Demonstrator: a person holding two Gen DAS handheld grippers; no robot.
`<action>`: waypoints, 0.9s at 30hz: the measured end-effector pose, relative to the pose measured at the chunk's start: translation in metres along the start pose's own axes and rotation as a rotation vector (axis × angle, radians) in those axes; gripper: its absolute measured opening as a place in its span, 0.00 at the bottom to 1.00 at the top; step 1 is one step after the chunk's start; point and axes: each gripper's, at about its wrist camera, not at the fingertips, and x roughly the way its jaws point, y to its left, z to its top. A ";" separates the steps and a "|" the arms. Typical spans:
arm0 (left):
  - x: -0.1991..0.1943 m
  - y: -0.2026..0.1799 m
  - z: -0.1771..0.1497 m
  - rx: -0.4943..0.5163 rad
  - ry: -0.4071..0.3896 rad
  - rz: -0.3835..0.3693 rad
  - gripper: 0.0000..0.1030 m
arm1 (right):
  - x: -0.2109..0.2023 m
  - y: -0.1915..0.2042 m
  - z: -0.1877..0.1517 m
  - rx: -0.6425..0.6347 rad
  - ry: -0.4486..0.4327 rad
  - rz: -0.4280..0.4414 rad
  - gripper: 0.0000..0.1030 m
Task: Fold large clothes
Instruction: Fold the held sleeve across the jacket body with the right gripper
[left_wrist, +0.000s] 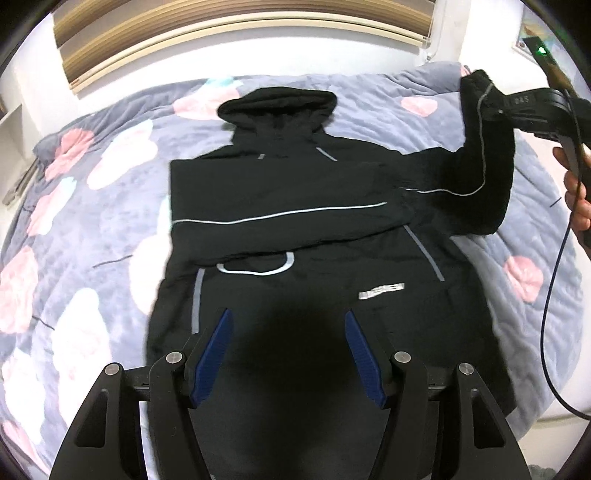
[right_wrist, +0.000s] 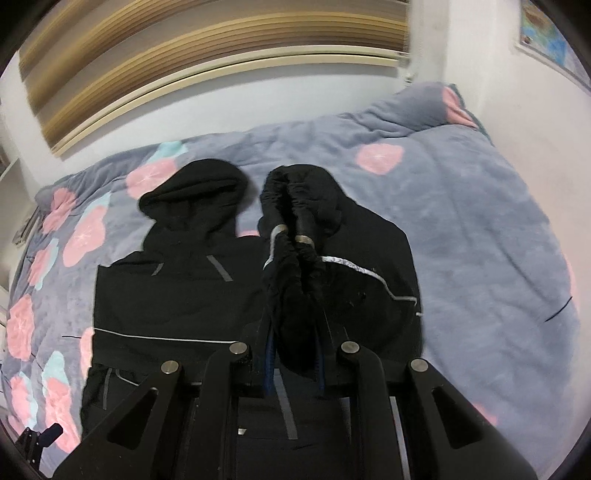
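A black hooded jacket (left_wrist: 295, 206) with grey reflective piping lies flat on the bed, hood (left_wrist: 280, 105) at the far side. One sleeve is folded across the chest. My left gripper (left_wrist: 288, 332) is open and empty, hovering over the jacket's lower part. My right gripper (left_wrist: 495, 107) is shut on the cuff of the other sleeve (left_wrist: 484, 155) and holds it lifted above the bed at the right. In the right wrist view the bunched sleeve cuff (right_wrist: 295, 229) sits clamped between the fingers (right_wrist: 295, 332), with the hood (right_wrist: 192, 192) to their left.
The bed has a grey-blue quilt (left_wrist: 92, 221) with pink and white flowers. A white wall and a wooden-slat blind (left_wrist: 221, 29) are behind it. A black cable (left_wrist: 550, 295) hangs from the right gripper. The person's hand (left_wrist: 576, 192) shows at the right edge.
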 end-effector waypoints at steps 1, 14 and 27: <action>0.001 0.013 0.001 0.004 -0.001 -0.011 0.63 | 0.003 0.014 -0.002 0.003 0.006 0.000 0.18; 0.044 0.096 0.036 0.007 -0.001 -0.120 0.63 | 0.064 0.129 -0.009 -0.029 0.112 -0.017 0.20; 0.103 0.139 0.046 -0.127 0.099 -0.029 0.63 | 0.197 0.249 -0.059 -0.227 0.347 0.176 0.22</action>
